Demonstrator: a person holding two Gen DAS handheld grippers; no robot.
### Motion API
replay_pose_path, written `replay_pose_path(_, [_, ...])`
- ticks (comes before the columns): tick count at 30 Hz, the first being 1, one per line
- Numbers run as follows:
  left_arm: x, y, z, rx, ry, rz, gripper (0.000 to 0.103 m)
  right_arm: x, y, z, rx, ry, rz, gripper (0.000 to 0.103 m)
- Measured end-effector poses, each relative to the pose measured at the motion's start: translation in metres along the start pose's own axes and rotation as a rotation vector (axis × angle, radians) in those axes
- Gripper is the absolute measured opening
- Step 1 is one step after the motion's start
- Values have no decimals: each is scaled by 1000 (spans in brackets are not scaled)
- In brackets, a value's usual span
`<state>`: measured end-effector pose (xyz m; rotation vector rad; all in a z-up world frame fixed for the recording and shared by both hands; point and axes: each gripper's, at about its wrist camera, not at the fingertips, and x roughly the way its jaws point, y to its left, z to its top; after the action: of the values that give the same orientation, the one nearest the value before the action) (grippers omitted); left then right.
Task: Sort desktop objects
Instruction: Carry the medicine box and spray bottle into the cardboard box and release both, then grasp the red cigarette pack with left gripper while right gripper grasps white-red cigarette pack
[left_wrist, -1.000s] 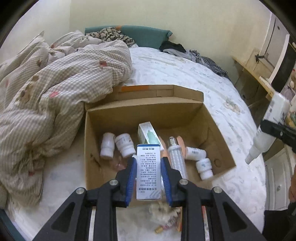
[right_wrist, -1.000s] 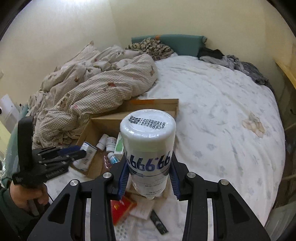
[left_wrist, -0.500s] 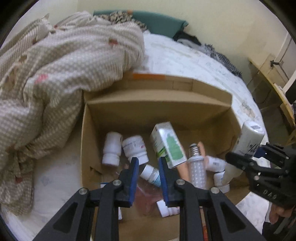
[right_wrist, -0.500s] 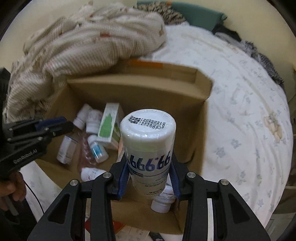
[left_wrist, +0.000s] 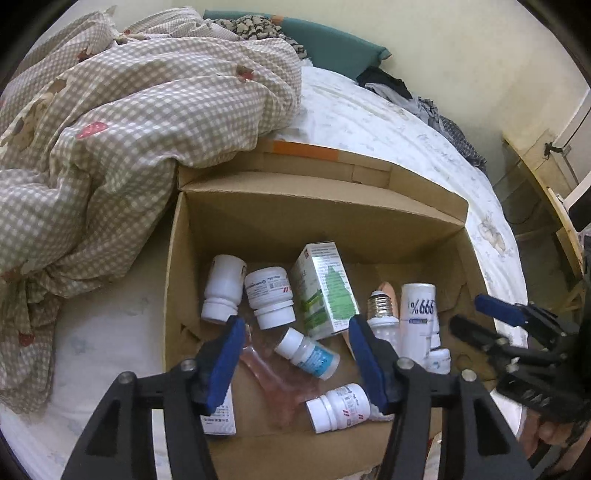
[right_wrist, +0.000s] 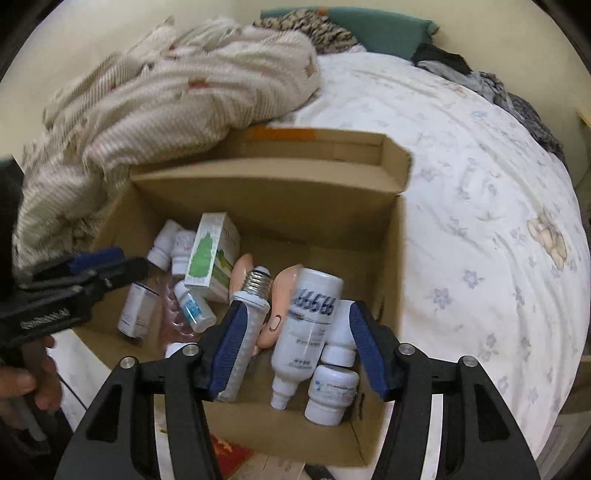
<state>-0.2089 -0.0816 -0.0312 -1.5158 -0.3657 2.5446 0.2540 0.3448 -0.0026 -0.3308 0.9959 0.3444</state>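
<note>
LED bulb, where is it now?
The LED bulb lies in the cardboard box, right of centre in the right wrist view, screw base pointing away, between the green-and-white carton and the big white bottle.

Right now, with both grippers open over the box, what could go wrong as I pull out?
The right gripper straddles the white spray bottle and LED bulb; lifting carelessly may snag them. The bulb could crack. The left gripper hangs close above the small bottles in the cardboard box.
</note>
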Motion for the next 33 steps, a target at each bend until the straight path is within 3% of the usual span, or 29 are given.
replay_pose_path(7, [-27,-13,-20,16,-13,-81,59,-57,-40,-38,52,-59,7,62])
replay_pose_path(11, [-37,-42,-45,133,9,-90,59,-71,-67,-81,146,-12,40,64])
replay_pose_path(14, [-41,-69,-75,240,46,-94,59,-69,-80,-119,206,78,74,64])
replay_pose_path(20, [-22,-107,-126,386,148,-79,59,-78,-81,-171,228,89,56,64])
replay_pose_path(27, [12,-113,-136,403,219,-71,59,-70,-81,-187,201,109,19,64])
replay_pose_path(33, [18,-111,-135,407,199,-38,60,-63,-78,-181,185,108,12,64])
